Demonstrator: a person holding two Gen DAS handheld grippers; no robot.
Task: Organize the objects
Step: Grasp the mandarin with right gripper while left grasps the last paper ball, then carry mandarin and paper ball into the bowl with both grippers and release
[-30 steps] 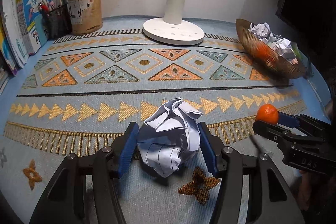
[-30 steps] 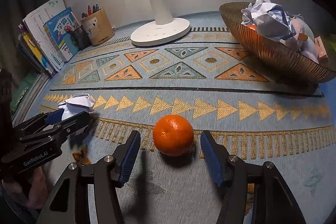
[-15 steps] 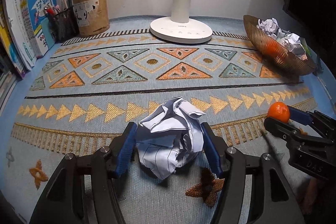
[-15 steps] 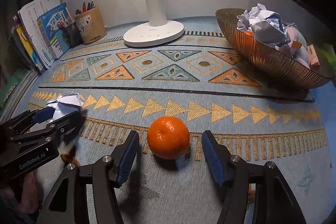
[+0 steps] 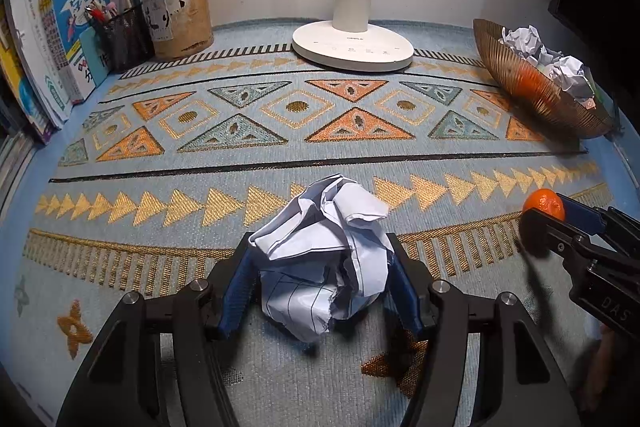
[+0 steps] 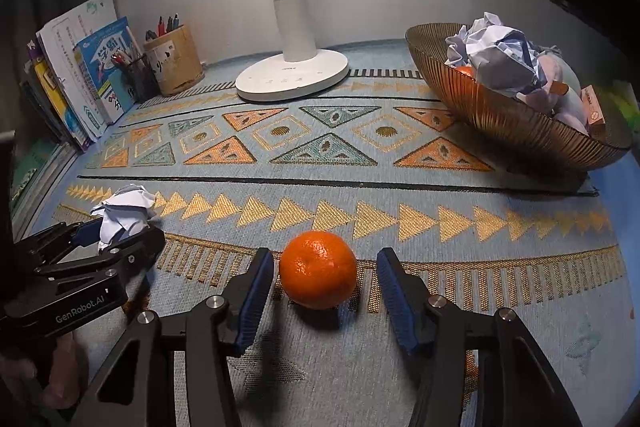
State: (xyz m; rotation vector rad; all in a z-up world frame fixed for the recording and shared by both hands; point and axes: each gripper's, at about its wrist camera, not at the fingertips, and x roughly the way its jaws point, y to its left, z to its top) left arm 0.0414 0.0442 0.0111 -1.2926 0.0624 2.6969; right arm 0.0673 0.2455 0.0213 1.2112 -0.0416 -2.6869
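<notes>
A crumpled white paper ball [image 5: 324,259] sits between the blue pads of my left gripper [image 5: 320,243], which touch it on both sides, low over the patterned mat. The right wrist view shows that paper ball [image 6: 124,211] in the left gripper [image 6: 124,231] at the far left. An orange [image 6: 318,269] rests on the mat between the fingers of my right gripper [image 6: 325,255]. Its jaws are closing, with a small gap still showing on each side. The left wrist view has the orange [image 5: 543,203] and right gripper [image 5: 546,213] at the right edge.
A ribbed amber bowl [image 6: 500,123] at the back right holds crumpled paper and another orange. A white lamp base [image 5: 352,45] stands at the back centre. Pen holders [image 5: 178,15] and upright books [image 5: 60,39] fill the back left corner. A hand [image 6: 52,379] grips the left tool.
The right gripper's pads have drawn in closer to the orange. The left pads stand slightly wider around the paper ball. Both views have tilted up a little.
</notes>
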